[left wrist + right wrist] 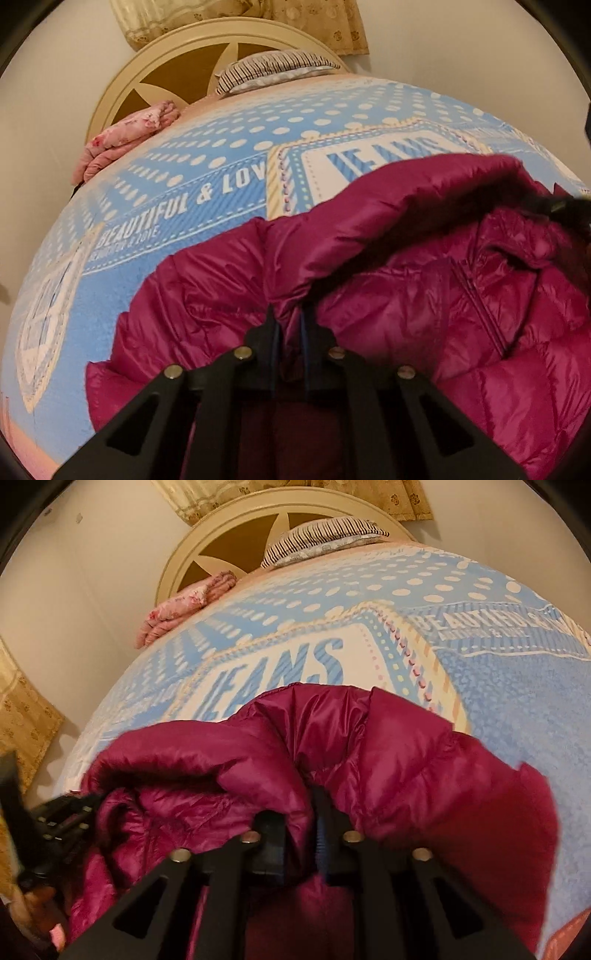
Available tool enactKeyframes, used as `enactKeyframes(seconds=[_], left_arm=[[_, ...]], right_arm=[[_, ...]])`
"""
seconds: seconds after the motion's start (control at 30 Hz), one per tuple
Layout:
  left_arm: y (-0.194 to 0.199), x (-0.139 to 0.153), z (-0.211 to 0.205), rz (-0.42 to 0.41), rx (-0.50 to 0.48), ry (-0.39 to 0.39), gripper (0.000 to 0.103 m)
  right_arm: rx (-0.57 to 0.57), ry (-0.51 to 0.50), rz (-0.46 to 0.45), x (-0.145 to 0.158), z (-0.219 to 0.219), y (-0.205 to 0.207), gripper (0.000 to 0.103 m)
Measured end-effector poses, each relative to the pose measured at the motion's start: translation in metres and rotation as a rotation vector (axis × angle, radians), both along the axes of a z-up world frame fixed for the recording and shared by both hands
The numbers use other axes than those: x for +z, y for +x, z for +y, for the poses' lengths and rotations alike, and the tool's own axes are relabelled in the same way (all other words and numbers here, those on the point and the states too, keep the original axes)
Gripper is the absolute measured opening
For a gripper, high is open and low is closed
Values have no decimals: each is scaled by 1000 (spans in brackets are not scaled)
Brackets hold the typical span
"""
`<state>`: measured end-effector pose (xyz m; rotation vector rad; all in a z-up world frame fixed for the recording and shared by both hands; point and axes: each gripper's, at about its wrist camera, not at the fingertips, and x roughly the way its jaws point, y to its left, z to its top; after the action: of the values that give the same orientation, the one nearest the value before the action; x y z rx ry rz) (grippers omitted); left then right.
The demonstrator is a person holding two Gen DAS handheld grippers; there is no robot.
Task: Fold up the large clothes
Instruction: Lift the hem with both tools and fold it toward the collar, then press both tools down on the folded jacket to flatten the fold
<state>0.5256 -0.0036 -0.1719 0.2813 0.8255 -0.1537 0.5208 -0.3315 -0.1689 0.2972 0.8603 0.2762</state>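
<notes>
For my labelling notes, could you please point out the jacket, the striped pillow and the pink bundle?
jacket (461, 314): left wrist view, quilted lining.
striped pillow (273, 68): left wrist view, its top face.
pink bundle (177, 616): right wrist view, its middle fold.

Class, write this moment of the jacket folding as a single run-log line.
step: folding | left gripper: shut on magenta puffer jacket | right gripper: jacket fabric between jaws, grip unclear | surface: blue bedspread

I hold the left gripper (290, 325) pinched nearly closed and the right gripper (301, 821) parted, both angled downward.
</notes>
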Motion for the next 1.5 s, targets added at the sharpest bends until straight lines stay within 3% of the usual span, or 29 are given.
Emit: enactKeyframes(seconds=[0.07, 0.27, 0.43, 0.5, 0.63, 0.7, 0.73, 0.77, 0.83, 0.9, 0.97, 1.03, 1.1, 1.2, 1.5], left_arm=[[-1, -3, -2, -2, -4, 1, 11], [-3, -3, -4, -21, -9, 6, 11], [-7, -4, -6, -33, -17, 18, 11], [-7, -3, -4, -34, -20, 2, 11], [-19, 17, 14, -96, 11, -110, 16], [-27, 36, 27, -134, 23, -231, 19], [-29, 46, 30, -168, 33, -272, 25], [-28, 55, 28, -193, 50, -280, 46], [-20, 64, 18, -204, 67, -257, 74], [-8, 67, 2, -211, 70, -226, 75], [10, 61, -15, -183, 99, -107, 75], [26, 44, -21, -135, 137, -2, 75], [31, 23, -19, -82, 169, 44, 75], [27, -1, -11, -30, 155, 28, 76], [32, -10, -7, 0, 168, 3, 85]], right_arm=[[23, 27, -40, 18, -6, -9, 96], [-55, -96, -81, 62, 11, 10, 96], [15, -198, -43, 65, 72, 50, 95], [24, -257, 19, 51, 89, 66, 79], [43, -305, 102, 19, 90, 63, 76], [54, -312, 116, 5, 84, 56, 76], [55, -310, 118, 0, 80, 53, 76], [54, -312, 113, -3, 78, 50, 76], [57, -324, 87, -7, 80, 45, 76], [58, -344, 68, -9, 84, 41, 76], [53, -343, 43, -10, 83, 37, 76], [52, -332, 24, -11, 82, 36, 76], [48, -309, -2, -13, 77, 31, 76], [43, -283, -12, -14, 76, 31, 76], [37, -352, -15, -18, 86, 31, 77]])
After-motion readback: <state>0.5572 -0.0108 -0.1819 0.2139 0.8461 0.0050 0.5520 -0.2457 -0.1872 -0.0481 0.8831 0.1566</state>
